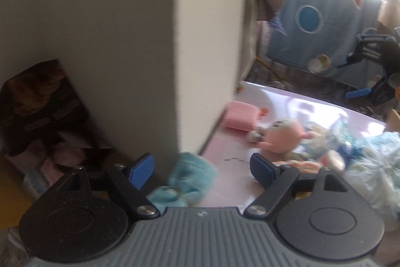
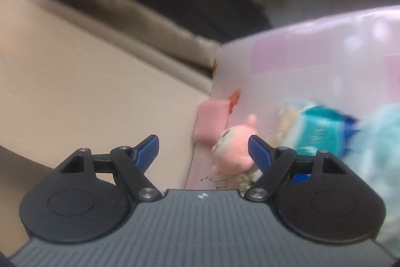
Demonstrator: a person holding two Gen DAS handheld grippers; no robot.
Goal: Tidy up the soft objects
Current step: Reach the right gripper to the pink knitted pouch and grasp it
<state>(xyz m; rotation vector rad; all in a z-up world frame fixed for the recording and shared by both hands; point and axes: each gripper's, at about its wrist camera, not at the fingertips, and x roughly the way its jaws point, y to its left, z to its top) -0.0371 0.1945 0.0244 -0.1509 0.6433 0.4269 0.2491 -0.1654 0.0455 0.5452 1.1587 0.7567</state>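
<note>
text: none legible | labels: none | blue packet [image 2: 322, 131]: print too blurred to read

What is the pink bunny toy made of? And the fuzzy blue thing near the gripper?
The pink bunny toy looks like soft plush fabric: rounded, stuffed, matte, no shine. The fuzzy blue thing looks like knit or fleece: a fluffy, crumpled surface. Both views are blurred, so the exact cloth can't be told.

Free room vs. obstacles: tall beige box wall [image 1: 125, 41] blocks left side of pink bench [image 1: 225, 162]. Open bench strip just beside wall, w/ teal knit item [image 1: 192, 174] at its foot. Right side crowded: pink plush [image 1: 282, 134], pink pad [image 1: 240, 116], soft pile [image 1: 375, 167].
</note>
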